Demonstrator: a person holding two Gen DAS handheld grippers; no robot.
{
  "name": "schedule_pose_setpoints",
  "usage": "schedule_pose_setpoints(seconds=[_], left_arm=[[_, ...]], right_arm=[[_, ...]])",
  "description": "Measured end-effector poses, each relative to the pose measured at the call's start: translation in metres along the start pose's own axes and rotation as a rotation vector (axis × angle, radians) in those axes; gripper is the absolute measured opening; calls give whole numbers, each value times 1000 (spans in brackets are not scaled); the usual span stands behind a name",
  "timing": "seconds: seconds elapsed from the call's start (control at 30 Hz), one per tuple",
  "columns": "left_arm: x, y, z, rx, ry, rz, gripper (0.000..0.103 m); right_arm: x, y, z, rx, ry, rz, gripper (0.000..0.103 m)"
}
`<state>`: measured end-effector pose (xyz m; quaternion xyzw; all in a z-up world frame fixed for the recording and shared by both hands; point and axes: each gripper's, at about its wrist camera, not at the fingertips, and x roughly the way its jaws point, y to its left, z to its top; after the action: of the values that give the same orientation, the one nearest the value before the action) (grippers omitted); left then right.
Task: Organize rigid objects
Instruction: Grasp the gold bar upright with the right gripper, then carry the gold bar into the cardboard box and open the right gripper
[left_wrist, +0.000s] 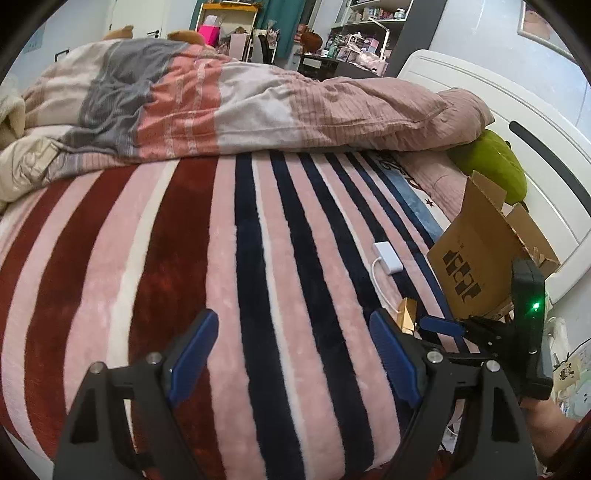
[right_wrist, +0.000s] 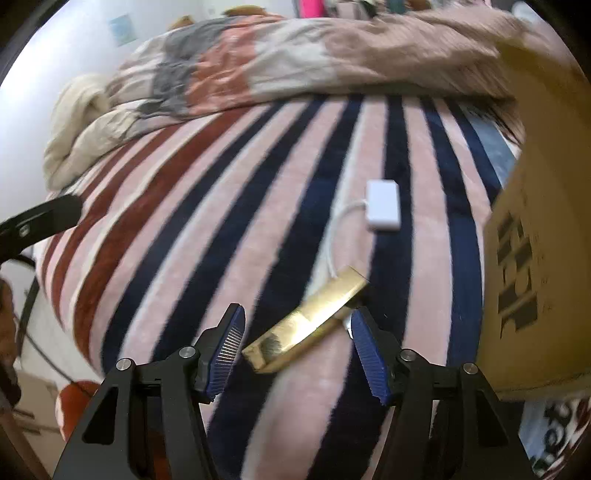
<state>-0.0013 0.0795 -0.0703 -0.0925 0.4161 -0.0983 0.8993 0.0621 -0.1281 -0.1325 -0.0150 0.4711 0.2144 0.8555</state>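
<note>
Right gripper (right_wrist: 297, 338), jaws apart, straddling gold box (right_wrist: 306, 321) lying on striped blanket (right_wrist: 258, 229) beside cardboard box (right_wrist: 535, 258). Left gripper (left_wrist: 291, 350) hovering, jaws apart, holding nothing. Step: grasping; next likely needing jaws closing squarely across box's narrow sides.

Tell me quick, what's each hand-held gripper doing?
Left hand-held gripper: open, holding nothing.
Right hand-held gripper: open around the gold bar, not clamped.

one gold box (right_wrist: 306, 321), one white adapter (right_wrist: 383, 205), one cardboard box (right_wrist: 535, 258)
</note>
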Motion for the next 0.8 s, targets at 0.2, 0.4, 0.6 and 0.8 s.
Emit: schedule_pose_setpoints(seconds=[0.2,0.4,0.6,0.8], left_arm=[[-1,4,-1,-19,-2,-8,82],[-5,6,-2,-28,-9,-2,82],[-4,7,-6,-35,5,15,82],[-2,3,-6,-41,20,15,82]], right_arm=[[11,14,-2,-64,17,-22,26],[9,32,-6,-205,13,23,17],[15,11,-4,-110,39,65,17],[22,17,-5,-154,6,30,13]])
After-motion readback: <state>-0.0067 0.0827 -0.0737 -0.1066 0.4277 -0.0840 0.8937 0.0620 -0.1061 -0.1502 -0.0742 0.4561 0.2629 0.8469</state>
